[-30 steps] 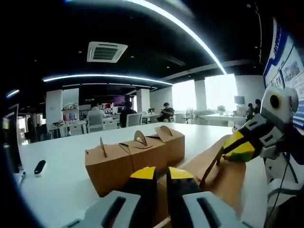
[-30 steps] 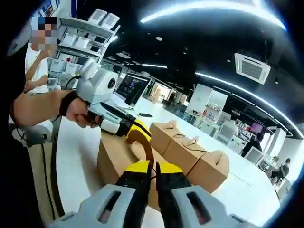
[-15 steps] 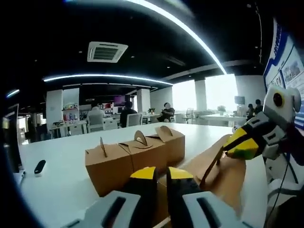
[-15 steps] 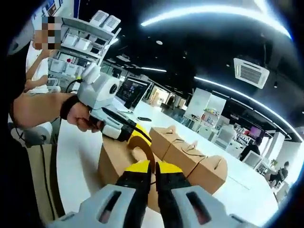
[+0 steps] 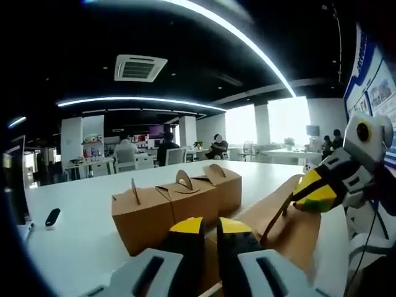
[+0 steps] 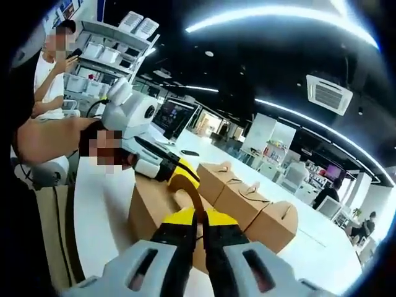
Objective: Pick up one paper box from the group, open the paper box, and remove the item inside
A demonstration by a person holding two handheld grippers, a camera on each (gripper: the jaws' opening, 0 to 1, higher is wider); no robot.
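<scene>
Now both grippers clenched on paper box flaps — left gripper, right gripper.

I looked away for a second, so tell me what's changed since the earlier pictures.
Very little. The right gripper, pinching the open box's flap, bobbed up slightly and then settled back down a little; its jaws stayed shut. The left gripper stayed shut on the open box's near edge. The row of three closed boxes on the white table did not move.
</scene>
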